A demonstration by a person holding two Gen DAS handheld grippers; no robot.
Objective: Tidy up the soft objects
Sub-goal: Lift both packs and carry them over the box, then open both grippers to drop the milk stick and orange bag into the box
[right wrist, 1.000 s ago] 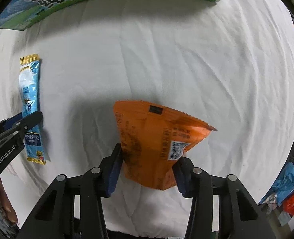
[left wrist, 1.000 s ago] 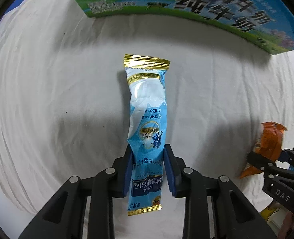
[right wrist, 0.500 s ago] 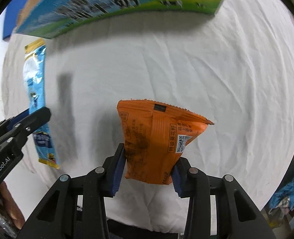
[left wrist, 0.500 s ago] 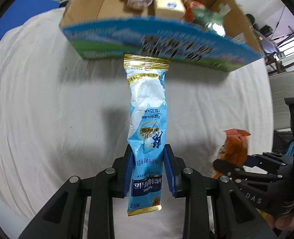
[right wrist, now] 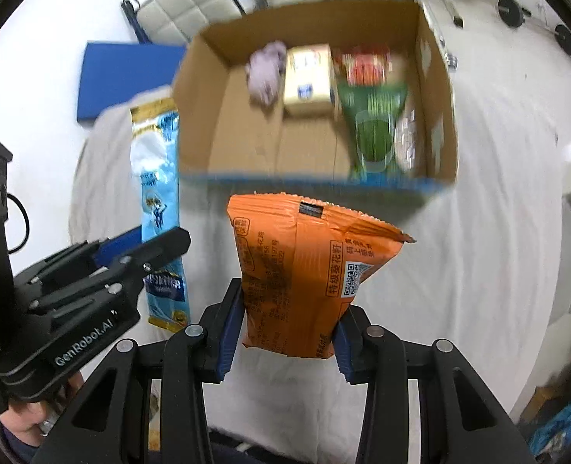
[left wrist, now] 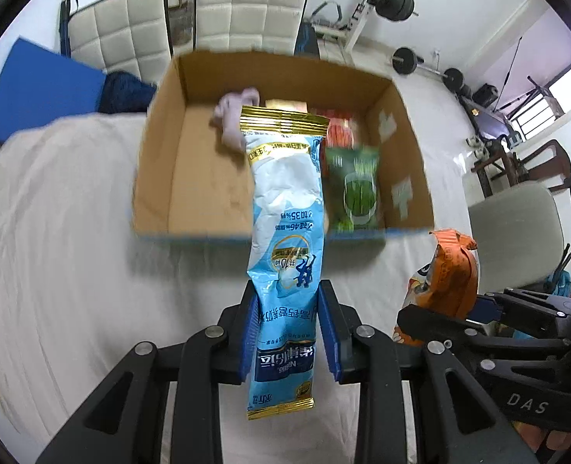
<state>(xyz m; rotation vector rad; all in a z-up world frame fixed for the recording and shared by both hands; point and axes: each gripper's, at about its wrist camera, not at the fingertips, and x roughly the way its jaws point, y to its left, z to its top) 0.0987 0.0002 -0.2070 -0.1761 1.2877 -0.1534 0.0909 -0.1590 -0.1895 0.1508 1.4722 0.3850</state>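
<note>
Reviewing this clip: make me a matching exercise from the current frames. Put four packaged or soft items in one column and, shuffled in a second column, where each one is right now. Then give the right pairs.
Items:
1. blue milk powder sachet
2. orange snack bag
3. green packet
4. lilac soft item

Places:
A. inside the cardboard box, near its right wall
B. clamped in the left gripper
C. inside the cardboard box, by its far wall, left of the yellow pack
D. clamped in the right gripper

Pairs: 1-B, 2-D, 3-A, 4-C
</note>
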